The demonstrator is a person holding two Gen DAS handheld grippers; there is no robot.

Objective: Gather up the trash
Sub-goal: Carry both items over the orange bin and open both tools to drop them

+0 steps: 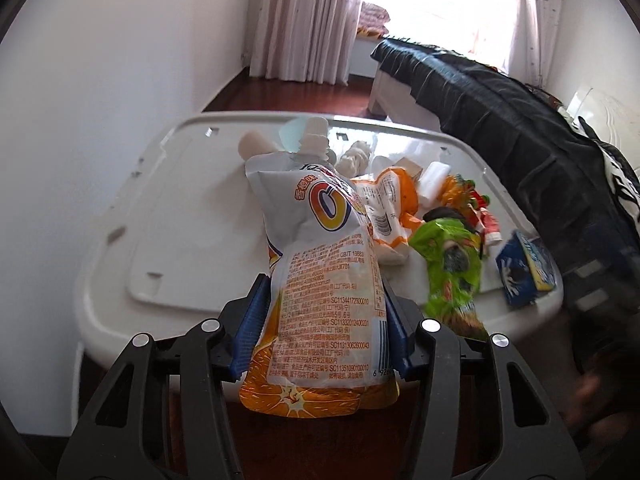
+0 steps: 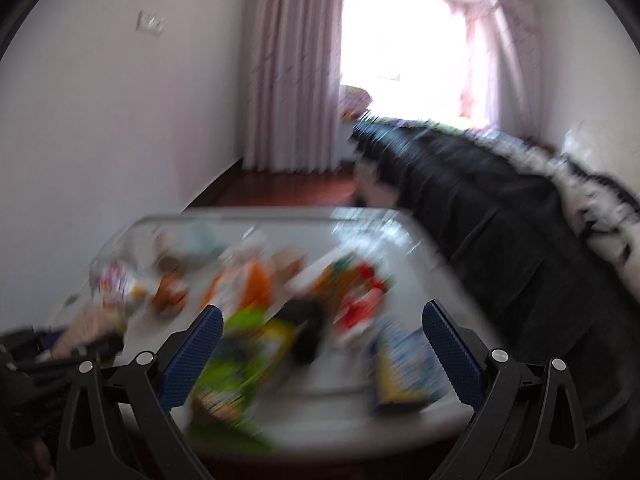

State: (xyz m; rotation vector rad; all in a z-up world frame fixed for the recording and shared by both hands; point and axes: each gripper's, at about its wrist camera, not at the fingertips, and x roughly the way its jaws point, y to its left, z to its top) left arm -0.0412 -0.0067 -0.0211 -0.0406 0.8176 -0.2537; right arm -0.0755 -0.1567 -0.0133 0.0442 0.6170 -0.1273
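Observation:
My left gripper [image 1: 324, 320] is shut on an orange-and-white spouted drink pouch [image 1: 320, 264] and holds it upright above the near edge of a white plastic lid [image 1: 192, 216]. More trash lies on the lid: an orange-white wrapper [image 1: 390, 216], a green wrapper [image 1: 452, 268], a blue box [image 1: 524, 272] and small white pieces [image 1: 434, 178]. My right gripper [image 2: 322, 344] is open and empty above the near side of the lid [image 2: 360, 412]. That view is blurred; the green wrapper [image 2: 240, 352] and the blue box [image 2: 408, 364] lie between its fingers.
A bed with a dark cover [image 1: 500, 112] runs along the right side, close to the lid. A white wall [image 1: 100, 100] is on the left. Curtains [image 1: 308, 20] and a bright window are at the back, over a dark wood floor [image 1: 288, 96].

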